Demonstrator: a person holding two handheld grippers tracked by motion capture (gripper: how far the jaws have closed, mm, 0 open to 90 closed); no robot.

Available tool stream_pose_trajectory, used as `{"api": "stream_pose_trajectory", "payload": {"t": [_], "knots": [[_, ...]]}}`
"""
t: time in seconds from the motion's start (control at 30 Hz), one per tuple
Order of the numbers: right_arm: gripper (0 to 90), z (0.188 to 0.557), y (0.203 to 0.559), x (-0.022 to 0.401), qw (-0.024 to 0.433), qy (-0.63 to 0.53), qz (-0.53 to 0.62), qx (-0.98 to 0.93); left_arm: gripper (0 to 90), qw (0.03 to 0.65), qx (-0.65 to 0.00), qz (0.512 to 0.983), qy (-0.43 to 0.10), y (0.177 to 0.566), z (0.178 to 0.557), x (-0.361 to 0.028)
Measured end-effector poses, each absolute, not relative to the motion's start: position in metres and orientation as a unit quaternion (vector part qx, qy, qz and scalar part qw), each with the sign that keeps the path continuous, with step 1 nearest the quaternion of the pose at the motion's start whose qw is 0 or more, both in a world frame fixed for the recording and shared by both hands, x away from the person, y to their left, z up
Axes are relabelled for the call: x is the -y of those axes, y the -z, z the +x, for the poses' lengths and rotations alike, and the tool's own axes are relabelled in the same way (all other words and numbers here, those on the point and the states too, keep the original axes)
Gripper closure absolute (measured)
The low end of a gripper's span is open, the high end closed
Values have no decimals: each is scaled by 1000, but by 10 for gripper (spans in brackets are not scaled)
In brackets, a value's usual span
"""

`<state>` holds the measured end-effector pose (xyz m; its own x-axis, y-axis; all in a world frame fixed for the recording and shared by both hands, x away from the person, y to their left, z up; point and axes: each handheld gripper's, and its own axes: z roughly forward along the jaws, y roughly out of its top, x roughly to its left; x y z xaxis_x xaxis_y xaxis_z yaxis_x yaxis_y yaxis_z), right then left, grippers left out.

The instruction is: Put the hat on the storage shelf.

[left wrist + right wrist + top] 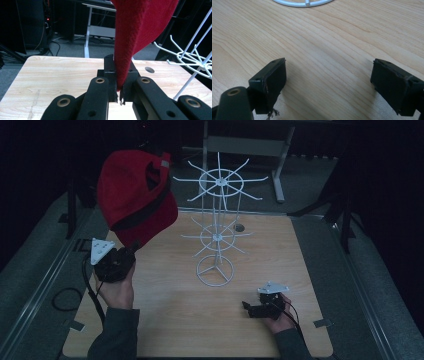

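A red cap (135, 195) with a black band hangs in the air at the left, held up by its brim. My left gripper (131, 249) is shut on that brim; in the left gripper view the red cloth (140, 30) runs down between the two closed jaws of the left gripper (119, 85). A white wire rack (218, 227) with two rings of hooks stands mid-table, just right of the cap. My right gripper (249, 308) rests low over the table at the front right. In its own view the right gripper (329, 82) is open over bare wood.
The wooden table (170, 320) has a small round hole (240, 227) behind the rack. The rack's round base (303, 2) lies ahead of the right gripper. Its hooks (185, 53) reach close to the cap. A metal desk frame (245, 145) stands beyond the table.
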<state>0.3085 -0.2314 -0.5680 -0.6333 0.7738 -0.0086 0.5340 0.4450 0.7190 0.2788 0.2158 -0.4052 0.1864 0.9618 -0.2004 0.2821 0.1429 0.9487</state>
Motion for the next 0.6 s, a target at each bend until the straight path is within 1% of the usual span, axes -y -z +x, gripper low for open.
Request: {"api": "stream_pose_trajectory", "payload": {"t": [0.6], "knots": [[131, 309, 568, 231, 171, -351, 392, -833, 863, 541, -537, 562, -321, 396, 272, -214]]}}
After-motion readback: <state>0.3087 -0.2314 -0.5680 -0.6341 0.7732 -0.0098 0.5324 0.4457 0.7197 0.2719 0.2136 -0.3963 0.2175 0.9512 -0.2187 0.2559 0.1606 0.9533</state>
